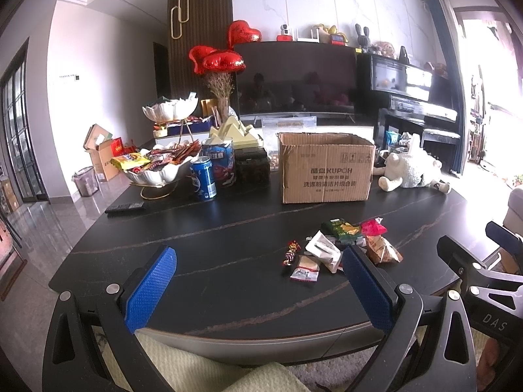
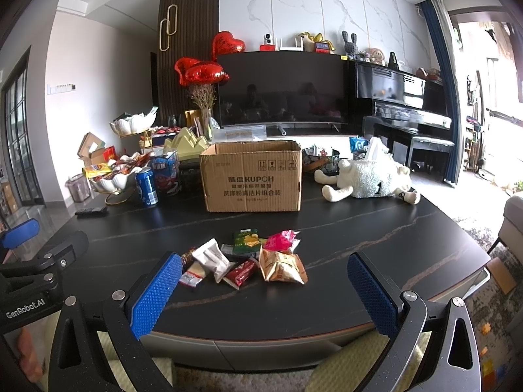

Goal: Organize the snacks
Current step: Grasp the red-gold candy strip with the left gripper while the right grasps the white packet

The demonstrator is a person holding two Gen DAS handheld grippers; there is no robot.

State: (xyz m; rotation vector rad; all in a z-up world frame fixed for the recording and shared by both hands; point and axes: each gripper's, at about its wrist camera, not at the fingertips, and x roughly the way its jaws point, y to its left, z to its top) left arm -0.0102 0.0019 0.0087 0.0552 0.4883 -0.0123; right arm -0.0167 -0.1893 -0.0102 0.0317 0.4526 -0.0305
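Observation:
Several small snack packets lie in a loose pile on the black table: a green bag, a pink one, an orange-gold bag, a white pack and a dark red pack. The same pile appears in the left wrist view, right of centre. Behind it stands an open cardboard box, also seen in the left view as the box. My left gripper and right gripper both hover open and empty over the near table edge.
At the back left stand a white tiered bowl of snacks, a blue can, a blue tin and a remote. A white plush toy lies at the back right. A television and a piano stand beyond.

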